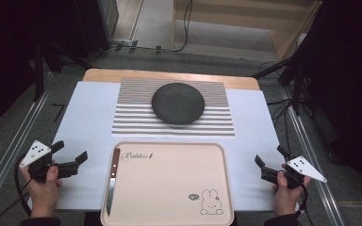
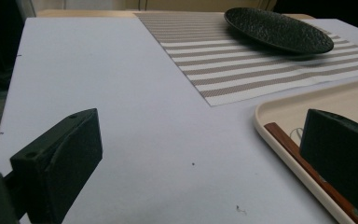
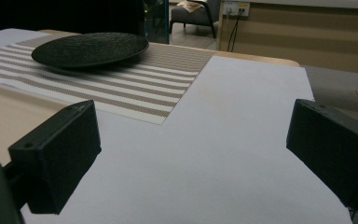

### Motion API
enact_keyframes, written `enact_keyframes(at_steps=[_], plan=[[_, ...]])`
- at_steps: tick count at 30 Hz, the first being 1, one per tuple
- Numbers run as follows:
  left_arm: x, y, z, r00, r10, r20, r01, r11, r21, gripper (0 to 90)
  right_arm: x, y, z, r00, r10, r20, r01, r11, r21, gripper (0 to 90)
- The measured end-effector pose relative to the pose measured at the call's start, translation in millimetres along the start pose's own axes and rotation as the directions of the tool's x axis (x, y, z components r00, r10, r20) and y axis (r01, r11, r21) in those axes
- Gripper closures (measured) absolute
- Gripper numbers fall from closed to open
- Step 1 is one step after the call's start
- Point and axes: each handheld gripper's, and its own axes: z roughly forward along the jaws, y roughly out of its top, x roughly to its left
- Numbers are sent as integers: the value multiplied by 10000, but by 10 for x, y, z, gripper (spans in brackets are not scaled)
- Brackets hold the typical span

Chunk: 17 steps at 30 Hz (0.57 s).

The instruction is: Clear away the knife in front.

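Note:
A dark round plate (image 1: 178,103) (image 2: 278,30) (image 3: 90,48) rests on a striped placemat (image 1: 172,127) (image 2: 242,70) (image 3: 135,88) at the table's far middle. Nearer to me lies a beige tray (image 1: 169,188) (image 2: 279,116) with a rabbit print. A knife (image 1: 112,178) (image 2: 303,161) with a wooden handle lies along the tray's left edge. My left gripper (image 1: 69,151) (image 2: 205,163) is open, held over the white sheet left of the tray. My right gripper (image 1: 270,157) (image 3: 193,163) is open too, right of the tray, with nothing between its jaws.
A white sheet (image 1: 89,117) covers most of the wooden table. Metal rails run along both sides of the table on the floor. Cables (image 1: 184,28) and dark stands lie beyond the far edge.

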Motion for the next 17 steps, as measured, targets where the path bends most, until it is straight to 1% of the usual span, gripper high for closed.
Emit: enact_keyframes(at_steps=[2, 4, 7, 10, 13, 17], plan=[[14, 1, -7, 9999, -3, -118, 3, 10000, -5, 0, -2, 0, 0, 10000, -19, -6, 19, 10000, -14, 12], [38, -3, -25, 9997, 88, -226, -88, 10000, -7, 0, -3, 0, 1, 10000, -30, -22, 30, 10000, -22, 12], [93, -15, -48, 9994, -105, -329, 102, 9999, -88, 0, -2, -1, -3, 10000, 28, -42, -28, 10000, 1, 12], [129, -31, -47, 9991, -304, -296, 301, 9995, -123, 0, -5, -2, -6, 9999, 132, 7, -132, 9999, -7, 12], [118, -35, -32, 9993, -226, -305, 224, 9997, -66, 0, 1, -1, 2, 10000, 44, 23, -44, 10000, 27, 12], [115, -40, -15, 9992, -252, -305, 252, 9997, 8, 0, 11, 1, 12, 10000, -37, 67, 37, 9999, 106, 12]])
